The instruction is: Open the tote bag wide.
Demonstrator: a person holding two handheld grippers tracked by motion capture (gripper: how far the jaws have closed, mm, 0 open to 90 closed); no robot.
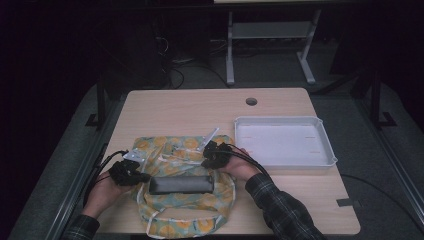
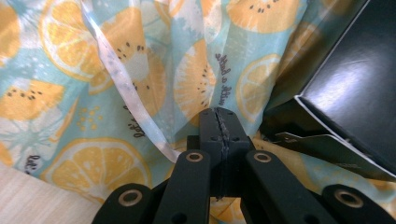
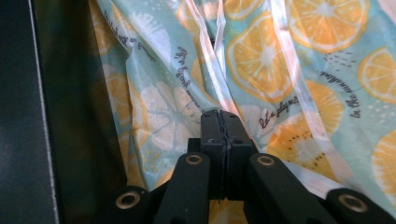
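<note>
Both the left gripper (image 2: 218, 122) and right gripper (image 3: 219, 123) have jaws pinched shut on the thin, floppy lemon-print plastic bag (image 1: 175, 155) near the surface's front edge. It looks light and slippery, sagging around the rigid black box (image 1: 181, 184); holding the mouth's rim seems best

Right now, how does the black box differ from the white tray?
The black box is dark, glossy and closed; the white tray is pale, open-topped and empty. The box is narrow and smaller; the tray is broad and larger. The box lies on the lemon-print bag, between the left gripper and right gripper; the tray sits on the bare table, apart from both. Both are rectangular and lie flat.
</note>
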